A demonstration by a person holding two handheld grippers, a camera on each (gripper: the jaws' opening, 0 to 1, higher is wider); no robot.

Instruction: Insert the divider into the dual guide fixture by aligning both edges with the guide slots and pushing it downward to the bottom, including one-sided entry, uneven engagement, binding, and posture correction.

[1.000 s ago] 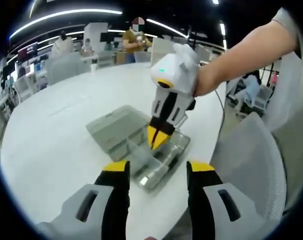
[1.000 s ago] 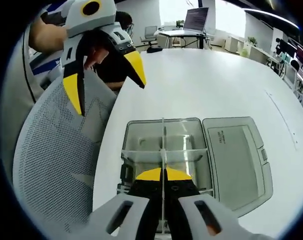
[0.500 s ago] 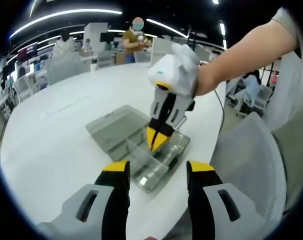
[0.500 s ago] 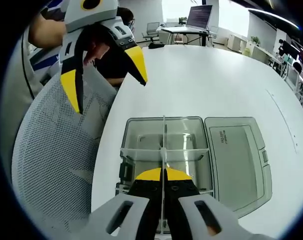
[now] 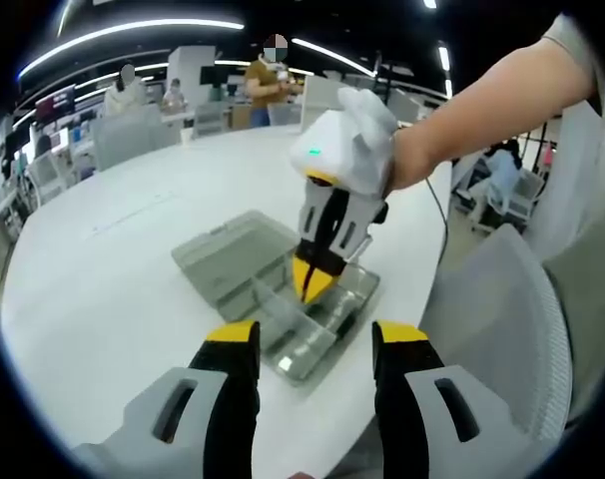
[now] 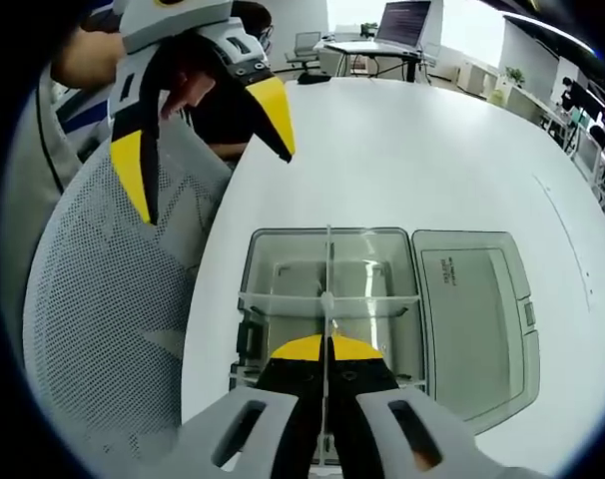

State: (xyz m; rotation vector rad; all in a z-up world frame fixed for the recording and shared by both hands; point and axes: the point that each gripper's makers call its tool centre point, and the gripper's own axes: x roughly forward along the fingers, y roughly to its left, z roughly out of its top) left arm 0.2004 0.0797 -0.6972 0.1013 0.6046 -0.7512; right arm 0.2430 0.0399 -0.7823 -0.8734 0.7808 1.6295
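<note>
- Clear plastic makes up the task's thing: a thin see-through divider panel (image 6: 327, 289) stands on edge along the middle of a shallow transparent compartment box (image 6: 283, 264), running from near to far across a clear cross wall.
- That box lies on a round white desk (image 6: 432, 150) with its hinged lid (image 6: 477, 319) folded flat to the right.
- Closed on the divider's near end, the right gripper (image 6: 325, 351) pinches the panel between its yellow-tipped black fingers; in the left gripper view the same gripper (image 5: 310, 284) points down into the box (image 5: 327, 324), held by a gloved hand (image 5: 367, 125).
- Off the box, the left gripper (image 5: 312, 344) hovers above the near desk edge with its fingers spread and nothing between them; in the right gripper view it (image 6: 198, 135) hangs at the far left over a grey mesh chair back (image 6: 103, 329).
- Step in hand, as I judge it: seating the divider in its guide slots, partway down.
- Whether both edges sit evenly in their slots cannot be told.
- Next, I judge, a straight downward push is called for, keeping the panel upright and level so neither end binds.
</note>
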